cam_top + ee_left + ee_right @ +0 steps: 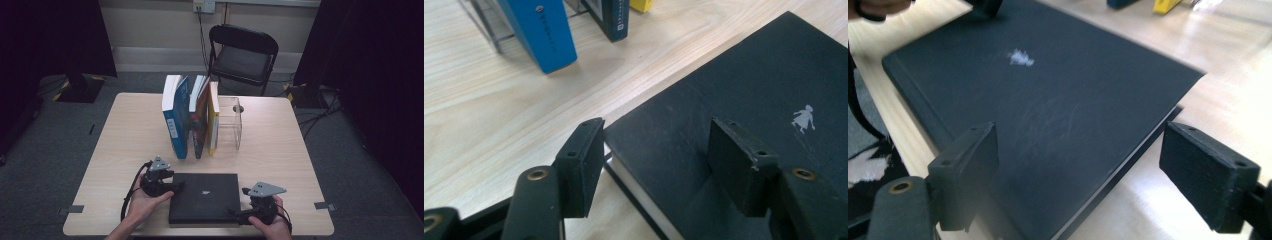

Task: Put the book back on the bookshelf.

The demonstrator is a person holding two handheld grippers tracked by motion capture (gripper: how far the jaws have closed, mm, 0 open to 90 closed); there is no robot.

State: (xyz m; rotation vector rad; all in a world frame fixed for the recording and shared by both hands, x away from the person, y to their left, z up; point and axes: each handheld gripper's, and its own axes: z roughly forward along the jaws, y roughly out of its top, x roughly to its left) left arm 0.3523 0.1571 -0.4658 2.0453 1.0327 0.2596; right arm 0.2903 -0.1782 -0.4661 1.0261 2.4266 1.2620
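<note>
Black flat hardcover book (204, 197) at surface's near edge; left tool (656, 155) and right tool (1078, 185) open, straddling its corners. Step: grasping. Next: close squarely, lift.

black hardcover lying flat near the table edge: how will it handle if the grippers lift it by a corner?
The black book looks stiff: hard cover overhanging a thick white page block, so it probably won't flop. Likely heavy for a corner pinch; it may sag or swing open. Its matte, scuffed cover should grip fairly well. The left gripper straddles a corner, jaws open.
</note>
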